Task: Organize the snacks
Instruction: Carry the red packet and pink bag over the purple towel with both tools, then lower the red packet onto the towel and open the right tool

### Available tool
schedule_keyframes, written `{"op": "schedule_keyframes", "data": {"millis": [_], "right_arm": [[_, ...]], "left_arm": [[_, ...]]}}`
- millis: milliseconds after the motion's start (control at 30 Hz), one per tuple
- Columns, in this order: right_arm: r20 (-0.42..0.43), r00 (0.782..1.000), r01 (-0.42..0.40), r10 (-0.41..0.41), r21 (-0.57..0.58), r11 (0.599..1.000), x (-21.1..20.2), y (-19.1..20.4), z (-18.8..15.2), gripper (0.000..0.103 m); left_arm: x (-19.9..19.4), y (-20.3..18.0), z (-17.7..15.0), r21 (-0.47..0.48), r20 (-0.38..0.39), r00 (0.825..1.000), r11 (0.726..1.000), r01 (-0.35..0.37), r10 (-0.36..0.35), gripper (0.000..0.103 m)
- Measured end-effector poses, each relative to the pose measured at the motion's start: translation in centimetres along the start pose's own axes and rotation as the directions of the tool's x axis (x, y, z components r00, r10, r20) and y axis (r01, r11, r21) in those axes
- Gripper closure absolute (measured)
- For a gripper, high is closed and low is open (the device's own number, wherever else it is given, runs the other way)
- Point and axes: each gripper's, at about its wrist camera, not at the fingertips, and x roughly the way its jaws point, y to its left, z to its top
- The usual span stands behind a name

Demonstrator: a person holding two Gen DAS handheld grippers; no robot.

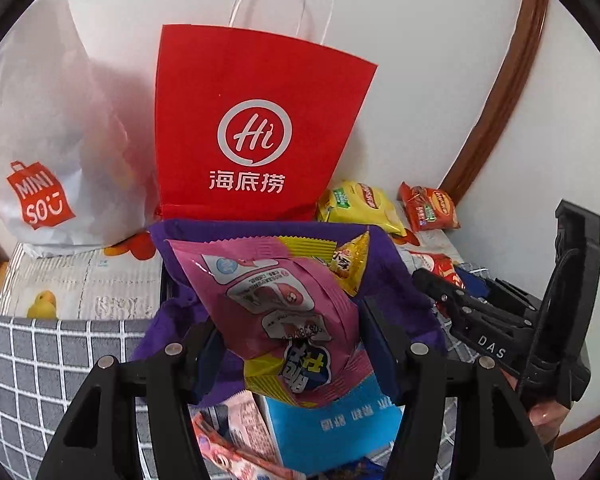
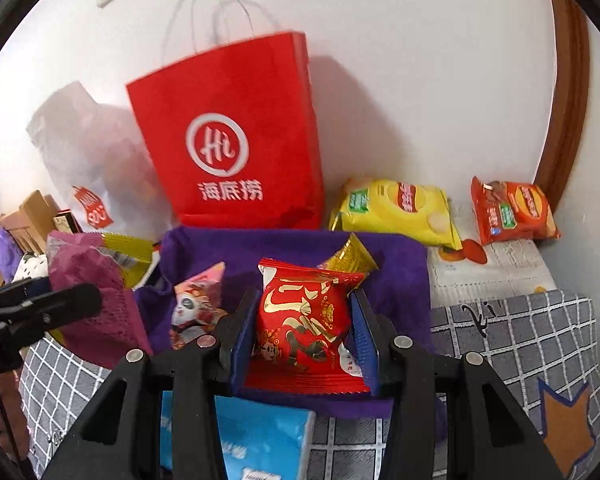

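My left gripper [image 1: 290,334] is shut on a pink snack packet [image 1: 284,312], held above a purple fabric bin [image 1: 396,280]. A small gold packet [image 1: 350,262] shows behind the pink one. My right gripper [image 2: 304,334] is shut on a red snack packet [image 2: 300,324] over the same purple bin [image 2: 392,272]. Inside that bin lie a panda-print packet [image 2: 196,304] and a gold packet [image 2: 350,258]. The pink packet [image 2: 96,296] and the left gripper's fingers [image 2: 40,304] appear at the left of the right wrist view. The right gripper's body [image 1: 500,320] shows at the right of the left wrist view.
A red paper bag [image 1: 256,128] and a white Miniso bag [image 1: 48,160] stand against the wall behind the bin. A yellow chip bag [image 2: 396,208] and an orange chip bag [image 2: 512,212] lie at the back right. A blue tissue pack [image 2: 260,440] sits below on grey checked cloth [image 2: 520,340].
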Motion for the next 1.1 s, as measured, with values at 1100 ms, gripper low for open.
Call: {"op": "schedule_keyframes", "data": {"millis": [1100], "right_arm": [[-0.043,0.998,0.043,-0.042,0.023,0.999,7.1,-3.0,-4.1,0.058]], "left_arm": [[7.2,3.0,0.8,-0.070,-0.117,0.993,0.998,-0.007,-0.001,0.043]]}}
